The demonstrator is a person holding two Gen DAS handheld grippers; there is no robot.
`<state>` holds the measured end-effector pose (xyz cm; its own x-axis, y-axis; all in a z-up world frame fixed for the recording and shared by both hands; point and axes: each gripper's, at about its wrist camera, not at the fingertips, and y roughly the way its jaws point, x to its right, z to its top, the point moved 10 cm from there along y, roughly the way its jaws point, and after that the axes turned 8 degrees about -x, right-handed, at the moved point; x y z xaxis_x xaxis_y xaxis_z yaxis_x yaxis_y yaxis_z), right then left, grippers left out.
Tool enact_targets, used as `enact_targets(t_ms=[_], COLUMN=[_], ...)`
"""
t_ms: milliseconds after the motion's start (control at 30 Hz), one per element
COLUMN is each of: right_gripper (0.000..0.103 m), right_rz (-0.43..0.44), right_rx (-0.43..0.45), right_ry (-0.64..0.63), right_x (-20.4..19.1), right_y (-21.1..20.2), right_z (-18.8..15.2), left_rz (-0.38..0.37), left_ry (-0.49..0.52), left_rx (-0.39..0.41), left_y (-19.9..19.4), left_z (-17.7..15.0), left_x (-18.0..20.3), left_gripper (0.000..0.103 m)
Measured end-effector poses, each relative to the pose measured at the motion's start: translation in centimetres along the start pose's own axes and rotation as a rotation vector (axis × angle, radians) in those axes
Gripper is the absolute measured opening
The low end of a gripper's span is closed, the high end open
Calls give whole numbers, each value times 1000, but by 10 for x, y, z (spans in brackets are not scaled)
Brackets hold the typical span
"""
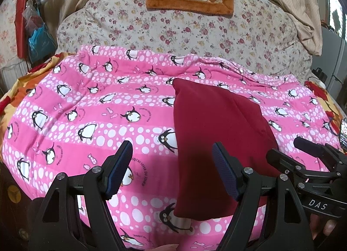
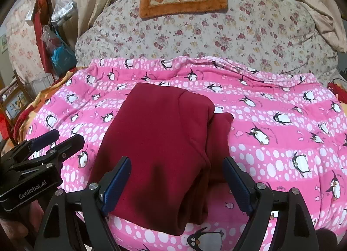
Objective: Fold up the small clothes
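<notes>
The right gripper (image 2: 176, 183) and left gripper (image 1: 171, 169) both hang empty, jaws spread, above the dark red garment (image 2: 160, 142), which lies folded into a compact stack near the pink penguin blanket's (image 2: 282, 142) near edge; folding looks essentially finished

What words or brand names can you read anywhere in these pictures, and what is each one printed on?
"DAS": white letters on the body of the right gripper, seen in the left wrist view.
"GenRobot.AI": on the body of the left gripper, seen in the right wrist view.
"JUSQU'AU LEVER DU SOLEIL": roughly, in curved print beside the penguins on the pink blanket; small and partly unclear.
The dark red garment shows no text.
</notes>
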<state>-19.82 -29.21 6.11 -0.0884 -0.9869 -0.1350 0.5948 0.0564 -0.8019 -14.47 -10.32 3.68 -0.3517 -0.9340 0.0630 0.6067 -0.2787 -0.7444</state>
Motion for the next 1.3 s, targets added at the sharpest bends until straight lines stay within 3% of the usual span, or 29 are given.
enact_targets(t_ms=[1300], right_gripper=[84], right_rz=[0], right_rx=[-40], right_ry=[-7], right_x=[13], right_y=[28], right_z=[12], left_rz=[4], left_ry=[3], left_rx=[-46], left_y=[27], left_z=[6], left_x=[5], left_gripper=[76])
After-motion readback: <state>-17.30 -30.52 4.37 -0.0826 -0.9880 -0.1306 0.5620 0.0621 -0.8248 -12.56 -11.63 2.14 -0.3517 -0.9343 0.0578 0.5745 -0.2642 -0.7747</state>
